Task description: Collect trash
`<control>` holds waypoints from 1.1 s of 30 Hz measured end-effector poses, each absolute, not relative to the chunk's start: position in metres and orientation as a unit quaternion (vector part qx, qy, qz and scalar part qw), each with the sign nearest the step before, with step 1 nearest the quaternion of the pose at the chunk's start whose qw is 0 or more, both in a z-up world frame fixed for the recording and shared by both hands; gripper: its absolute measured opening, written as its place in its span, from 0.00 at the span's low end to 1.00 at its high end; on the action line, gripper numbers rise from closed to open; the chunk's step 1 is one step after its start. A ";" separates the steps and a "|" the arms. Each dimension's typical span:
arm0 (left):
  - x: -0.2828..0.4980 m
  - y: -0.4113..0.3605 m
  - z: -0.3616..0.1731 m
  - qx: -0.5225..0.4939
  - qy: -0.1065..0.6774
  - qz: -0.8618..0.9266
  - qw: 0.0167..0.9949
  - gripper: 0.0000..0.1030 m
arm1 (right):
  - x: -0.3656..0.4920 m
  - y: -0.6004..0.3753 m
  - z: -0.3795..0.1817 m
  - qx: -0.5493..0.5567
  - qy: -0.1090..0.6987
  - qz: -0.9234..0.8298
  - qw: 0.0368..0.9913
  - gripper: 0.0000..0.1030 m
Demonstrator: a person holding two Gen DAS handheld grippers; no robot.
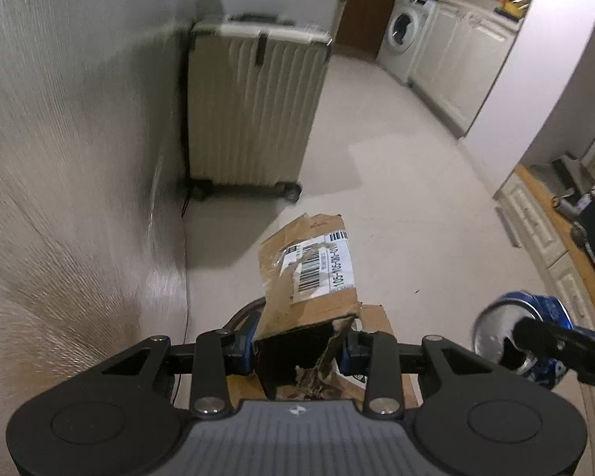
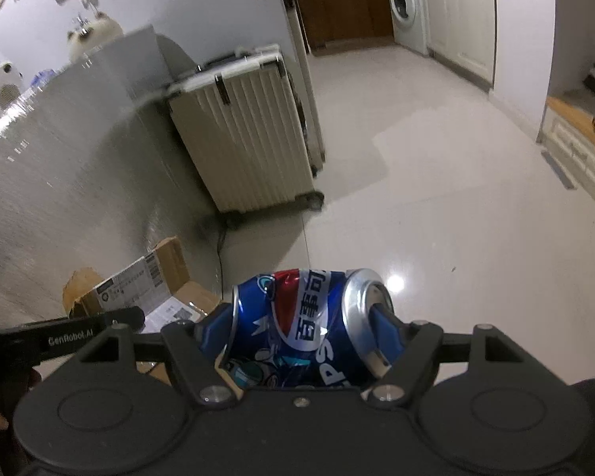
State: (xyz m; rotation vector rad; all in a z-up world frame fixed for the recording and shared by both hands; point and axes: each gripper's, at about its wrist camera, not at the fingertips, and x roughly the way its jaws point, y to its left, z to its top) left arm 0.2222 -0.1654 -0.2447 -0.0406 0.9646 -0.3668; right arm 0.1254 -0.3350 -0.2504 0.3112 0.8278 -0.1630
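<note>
My left gripper is shut on a torn brown cardboard box with a white barcode label, held above the floor. The box also shows in the right wrist view at lower left, beside the left gripper's black finger. My right gripper is shut on a dented blue Pepsi can, lying sideways between the fingers with its opened top to the right. The can also shows in the left wrist view at lower right.
A cream ribbed suitcase stands against the grey wall ahead. Pale tiled floor stretches to a washing machine and white cabinets at the back right. A wood-topped low cabinet is on the right.
</note>
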 end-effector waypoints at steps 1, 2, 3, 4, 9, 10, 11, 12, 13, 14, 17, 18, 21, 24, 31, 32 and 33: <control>0.228 -0.165 -0.255 -0.020 0.469 -0.170 0.866 0.37 | 0.130 -0.335 -0.260 0.153 0.407 -0.078 0.897 0.73; 0.234 -0.164 -0.265 -0.020 0.479 -0.164 0.862 0.36 | 0.135 -0.335 -0.268 0.155 0.412 -0.076 0.895 0.73; 0.240 -0.163 -0.275 -0.021 0.488 -0.158 0.858 0.37 | 0.140 -0.335 -0.278 0.158 0.419 -0.075 0.891 0.73; 0.245 -0.161 -0.285 -0.024 0.499 -0.152 0.853 0.37 | 0.145 -0.334 -0.287 0.162 0.425 -0.073 0.888 0.73; 0.268 -0.160 -0.343 -0.023 0.563 -0.137 0.815 0.37 | 0.170 -0.332 -0.327 0.173 0.451 -0.065 0.873 0.73; 0.271 -0.162 -0.357 -0.019 0.579 -0.136 0.804 0.37 | 0.174 -0.332 -0.334 0.175 0.456 -0.066 0.870 0.73; 0.274 -0.163 -0.368 -0.018 0.593 -0.136 0.793 0.37 | 0.179 -0.332 -0.341 0.178 0.461 -0.066 0.867 0.73; 0.276 -0.165 -0.379 -0.018 0.608 -0.137 0.782 0.37 | 0.183 -0.333 -0.349 0.183 0.465 -0.066 0.863 0.73; 0.279 -0.166 -0.389 -0.021 0.618 -0.138 0.774 0.37 | 0.186 -0.333 -0.356 0.189 0.470 -0.067 0.860 0.73; 0.282 -0.168 -0.395 -0.020 0.626 -0.138 0.767 0.37 | 0.190 -0.334 -0.363 0.194 0.474 -0.069 0.856 0.73; 0.294 -0.176 -0.416 -0.004 0.642 -0.136 0.755 0.37 | 0.201 -0.335 -0.380 0.210 0.485 -0.074 0.846 0.73; 0.298 -0.180 -0.423 0.004 0.645 -0.133 0.753 0.37 | 0.204 -0.335 -0.385 0.213 0.488 -0.075 0.843 0.73; 0.303 -0.184 -0.446 0.022 0.659 -0.121 0.742 0.41 | 0.212 -0.337 -0.398 0.217 0.496 -0.079 0.837 0.73; 0.307 -0.185 -0.459 0.015 0.684 -0.126 0.719 0.50 | 0.220 -0.337 -0.409 0.220 0.503 -0.082 0.832 0.73; 0.307 -0.174 -0.459 0.022 0.688 -0.110 0.717 0.55 | 0.251 -0.340 -0.443 0.264 0.515 -0.084 0.811 0.73; 0.305 -0.175 -0.460 0.023 0.689 -0.110 0.716 0.56 | 0.257 -0.339 -0.449 0.267 0.518 -0.088 0.808 0.74; 0.304 -0.175 -0.460 0.023 0.689 -0.110 0.716 0.57 | 0.262 -0.338 -0.456 0.271 0.520 -0.093 0.805 0.74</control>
